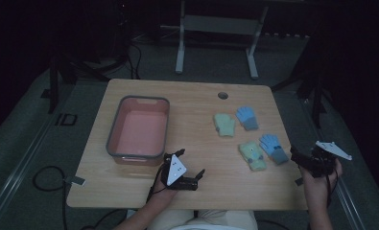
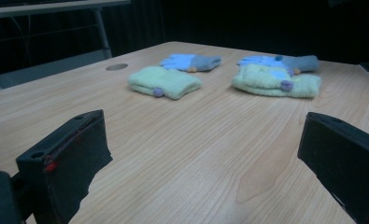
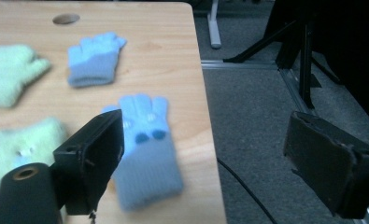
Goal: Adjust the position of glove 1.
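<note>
Four small knit gloves lie on the right half of the wooden table: a green glove and a blue glove farther back, another green glove and another blue glove nearer. My left gripper rests open near the front edge, its jaws wide apart and facing the gloves. My right gripper hovers open at the table's right edge, just right of the near blue glove. Nothing sits between either pair of jaws.
A pink tub with a grey rim stands on the left half of the table, just behind my left gripper. A round cable hole is near the back edge. Grey carpet, cables and table legs surround the table.
</note>
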`<state>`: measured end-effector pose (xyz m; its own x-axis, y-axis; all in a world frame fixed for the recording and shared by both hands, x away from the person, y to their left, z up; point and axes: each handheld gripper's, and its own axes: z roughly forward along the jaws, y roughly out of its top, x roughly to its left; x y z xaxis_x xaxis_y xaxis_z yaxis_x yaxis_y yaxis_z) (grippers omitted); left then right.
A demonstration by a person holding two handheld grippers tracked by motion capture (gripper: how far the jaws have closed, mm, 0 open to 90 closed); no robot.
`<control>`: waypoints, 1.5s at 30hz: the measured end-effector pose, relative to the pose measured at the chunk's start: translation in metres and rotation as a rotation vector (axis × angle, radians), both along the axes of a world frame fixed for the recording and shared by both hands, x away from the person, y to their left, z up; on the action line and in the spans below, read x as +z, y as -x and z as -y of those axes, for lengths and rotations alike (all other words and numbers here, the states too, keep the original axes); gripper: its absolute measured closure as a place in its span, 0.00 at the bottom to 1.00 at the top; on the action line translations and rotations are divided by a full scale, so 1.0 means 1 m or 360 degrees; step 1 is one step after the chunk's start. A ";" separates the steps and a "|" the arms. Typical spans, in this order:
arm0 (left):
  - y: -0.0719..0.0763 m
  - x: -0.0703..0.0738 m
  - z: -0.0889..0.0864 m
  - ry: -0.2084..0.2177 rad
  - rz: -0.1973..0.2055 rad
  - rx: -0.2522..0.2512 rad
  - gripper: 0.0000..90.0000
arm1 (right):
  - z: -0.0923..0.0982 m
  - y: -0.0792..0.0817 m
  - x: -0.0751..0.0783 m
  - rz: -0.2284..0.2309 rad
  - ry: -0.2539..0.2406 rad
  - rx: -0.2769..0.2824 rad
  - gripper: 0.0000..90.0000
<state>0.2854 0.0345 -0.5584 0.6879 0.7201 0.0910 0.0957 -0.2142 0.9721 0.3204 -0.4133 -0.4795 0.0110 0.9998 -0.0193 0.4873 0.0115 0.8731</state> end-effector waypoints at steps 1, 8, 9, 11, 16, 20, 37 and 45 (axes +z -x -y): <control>0.000 0.000 -0.001 0.0004 -0.0008 0.0001 0.02 | -0.003 0.000 0.002 0.0019 0.0016 0.0006 0.12; -0.002 0.000 -0.002 0.0035 -0.0027 -0.0001 0.02 | -0.017 -0.007 0.018 0.0098 0.0001 0.0084 0.12; -0.001 0.000 -0.002 0.0036 -0.0021 -0.0003 0.02 | -0.020 -0.009 0.021 0.0104 0.0007 0.0087 0.13; -0.001 0.000 -0.002 0.0034 -0.0019 -0.0006 0.02 | -0.024 -0.012 0.027 0.0127 0.0008 0.0104 0.14; -0.002 0.000 -0.003 0.0055 -0.0031 -0.0007 0.02 | -0.038 -0.023 0.040 0.0165 0.0018 0.0170 0.15; -0.003 0.000 -0.004 0.0062 -0.0037 -0.0003 0.02 | -0.051 -0.034 0.048 0.0172 0.0033 0.0215 0.16; -0.002 0.000 -0.005 0.0072 -0.0033 0.0016 0.02 | -0.113 -0.077 0.066 0.0227 0.0069 0.0452 0.25; -0.001 0.000 -0.004 0.0061 -0.0020 0.0026 0.02 | -0.140 -0.093 0.066 0.0230 0.0087 0.0573 0.28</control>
<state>0.2868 0.0380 -0.5588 0.6770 0.7340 0.0545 0.1113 -0.1753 0.9782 0.4135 -0.2728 -0.4137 -0.3340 0.9376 -0.0967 0.3158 0.2079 0.9258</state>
